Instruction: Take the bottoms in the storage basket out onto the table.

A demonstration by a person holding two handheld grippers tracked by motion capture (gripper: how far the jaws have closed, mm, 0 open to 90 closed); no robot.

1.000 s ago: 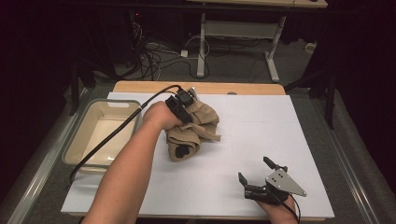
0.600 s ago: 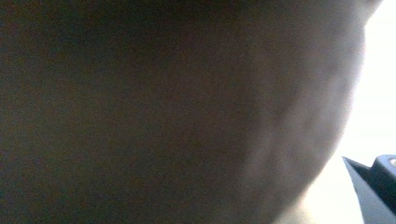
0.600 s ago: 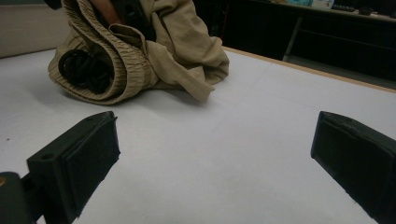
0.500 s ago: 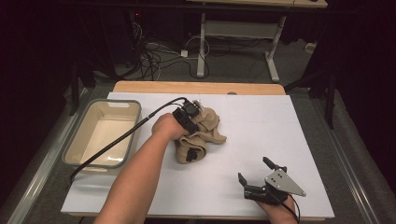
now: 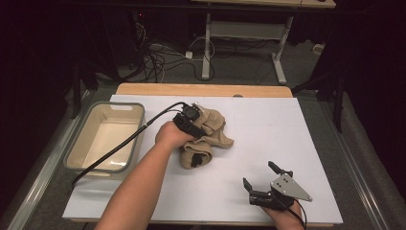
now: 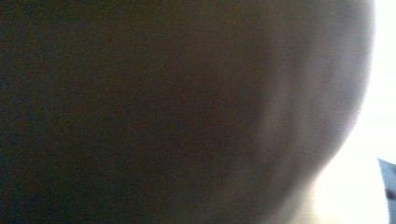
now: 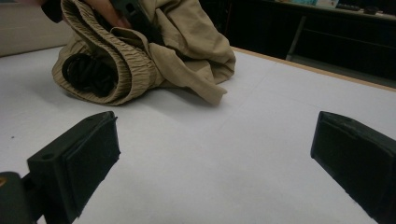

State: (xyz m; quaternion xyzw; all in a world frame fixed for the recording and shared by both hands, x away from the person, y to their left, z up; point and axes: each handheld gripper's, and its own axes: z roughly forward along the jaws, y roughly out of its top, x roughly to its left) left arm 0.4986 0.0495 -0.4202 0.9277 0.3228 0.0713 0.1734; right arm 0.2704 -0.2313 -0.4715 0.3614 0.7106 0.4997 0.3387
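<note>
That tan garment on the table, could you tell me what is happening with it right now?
A person is working a bundled tan garment on the white table. The left claw is pressed down into the cloth, and its jaws have just been opening; whether fabric is pinched between them cannot be seen. The right claw rests open near the front edge, apart from the cloth. A beige bin stands at the left with nothing in it.

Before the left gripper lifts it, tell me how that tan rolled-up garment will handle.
The tan garment will probably be floppy: its folds slump and one loose corner trails on the white table. The roll would likely unwind if lifted by one edge, since nothing visibly ties it. It looks light for its bulk, and the gathered waistband should give the pads some grip.
</note>
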